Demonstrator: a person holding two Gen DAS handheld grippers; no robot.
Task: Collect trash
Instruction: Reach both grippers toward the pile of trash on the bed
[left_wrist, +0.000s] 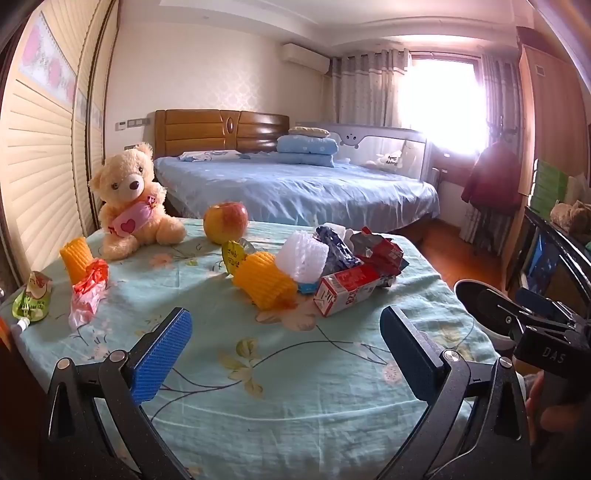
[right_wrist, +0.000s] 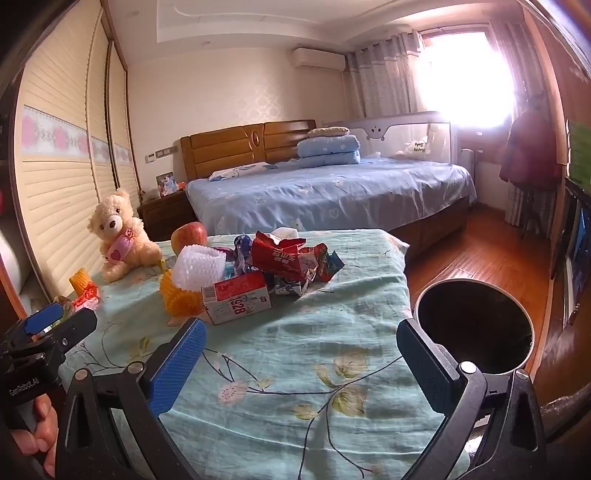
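Both grippers, left (left_wrist: 286, 334) and right (right_wrist: 301, 347), poised low over the flowered cloth (left_wrist: 258, 406), jaws spread wide, nothing between the pads. Dead ahead of both, beyond the fingertips and well apart from them: a heap of trash mid-table. Nearest piece, a red-and-white carton (right_wrist: 236, 301), lying on its side, long axis running crosswise to the right gripper's reach, slightly skewed from the left view (left_wrist: 347, 290). Probably the easier first pick for the right gripper, with the bin (right_wrist: 476, 325) just beside its right finger at the table's edge. Behind the carton, crumpled red wrappers (right_wrist: 280, 258), white foam netting (right_wrist: 199, 267) and orange foam netting (left_wrist: 264, 282), all touching in one pile. Off to the left, nearer the left gripper: a second orange net (left_wrist: 75, 258), a scrunched red-and-pink bag (left_wrist: 88, 291) and a green pouch (left_wrist: 33, 299) at the cloth's corner. Not trash, by the look of it: apple (left_wrist: 225, 221) and teddy bear (left_wrist: 129, 199) at the far side.
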